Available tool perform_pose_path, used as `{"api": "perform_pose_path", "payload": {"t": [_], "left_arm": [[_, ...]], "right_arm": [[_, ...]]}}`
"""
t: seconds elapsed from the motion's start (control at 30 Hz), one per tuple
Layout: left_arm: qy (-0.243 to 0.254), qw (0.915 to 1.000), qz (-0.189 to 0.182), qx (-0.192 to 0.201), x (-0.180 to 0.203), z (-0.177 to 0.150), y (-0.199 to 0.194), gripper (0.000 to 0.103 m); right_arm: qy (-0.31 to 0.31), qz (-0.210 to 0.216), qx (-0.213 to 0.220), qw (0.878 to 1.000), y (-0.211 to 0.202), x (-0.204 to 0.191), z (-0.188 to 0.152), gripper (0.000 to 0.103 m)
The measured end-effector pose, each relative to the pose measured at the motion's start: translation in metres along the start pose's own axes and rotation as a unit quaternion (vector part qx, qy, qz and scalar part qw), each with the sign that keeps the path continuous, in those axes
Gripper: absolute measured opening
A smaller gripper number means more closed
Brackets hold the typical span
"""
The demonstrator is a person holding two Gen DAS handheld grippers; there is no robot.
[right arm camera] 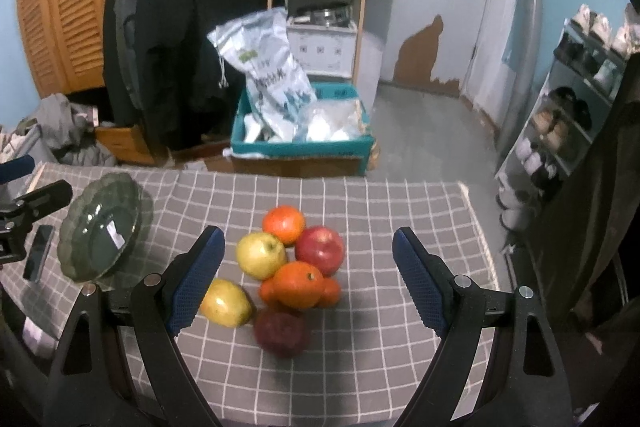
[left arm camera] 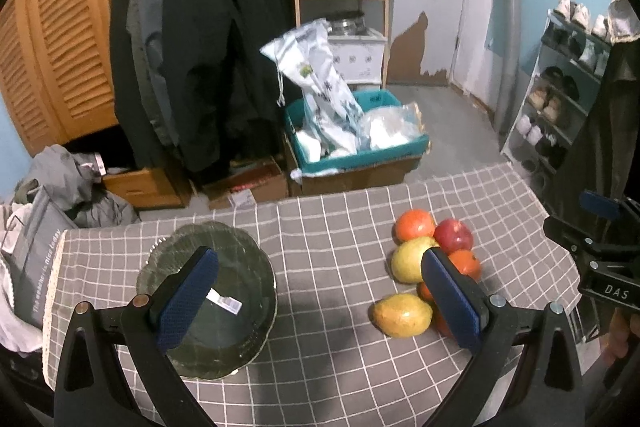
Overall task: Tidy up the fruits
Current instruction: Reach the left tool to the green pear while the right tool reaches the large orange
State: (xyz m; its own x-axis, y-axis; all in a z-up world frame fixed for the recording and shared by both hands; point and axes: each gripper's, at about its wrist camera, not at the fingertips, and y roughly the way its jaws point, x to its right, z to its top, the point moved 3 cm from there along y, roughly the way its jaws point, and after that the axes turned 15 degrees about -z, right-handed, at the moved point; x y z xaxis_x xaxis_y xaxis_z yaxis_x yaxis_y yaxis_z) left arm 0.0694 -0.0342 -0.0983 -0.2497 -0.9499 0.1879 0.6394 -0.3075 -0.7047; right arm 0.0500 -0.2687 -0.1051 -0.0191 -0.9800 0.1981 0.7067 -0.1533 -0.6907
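Observation:
A pile of fruit sits on the grey checked tablecloth (right arm camera: 400,203): an orange (right arm camera: 283,224), a yellow apple (right arm camera: 260,254), a red apple (right arm camera: 321,249), a nearer orange (right arm camera: 298,285), a yellow-orange fruit (right arm camera: 226,302) and a dark red fruit (right arm camera: 281,333). A dark green glass plate (left arm camera: 240,267) with a white sticker lies to the left; it also shows in the right wrist view (right arm camera: 100,227). My left gripper (left arm camera: 318,297) is open and empty, between plate and fruit (left arm camera: 412,259). My right gripper (right arm camera: 306,275) is open and empty above the pile.
A phone (right arm camera: 38,253) lies on the table left of the plate. Beyond the table's far edge stand a teal box (right arm camera: 300,143) with bags, hanging coats (right arm camera: 180,27) and a wooden shelf. A shoe rack (right arm camera: 560,115) stands at the right.

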Motion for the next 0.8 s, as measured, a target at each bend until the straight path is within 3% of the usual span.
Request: {"api": "perform_pose_path", "payload": {"t": [0.57,0.8], "left_arm": [[-0.012,0.995,-0.007,-0.099,0.001,-0.03,0.085,0.102],[-0.022,0.9922,-0.014,-0.122,0.0,-0.038,0.111,0.102]], "right_arm": [[-0.008,0.009,-0.11,0.994,0.068,-0.007,-0.036,0.084],[-0.014,0.02,-0.151,0.988,0.103,-0.016,-0.051,0.084]]}}
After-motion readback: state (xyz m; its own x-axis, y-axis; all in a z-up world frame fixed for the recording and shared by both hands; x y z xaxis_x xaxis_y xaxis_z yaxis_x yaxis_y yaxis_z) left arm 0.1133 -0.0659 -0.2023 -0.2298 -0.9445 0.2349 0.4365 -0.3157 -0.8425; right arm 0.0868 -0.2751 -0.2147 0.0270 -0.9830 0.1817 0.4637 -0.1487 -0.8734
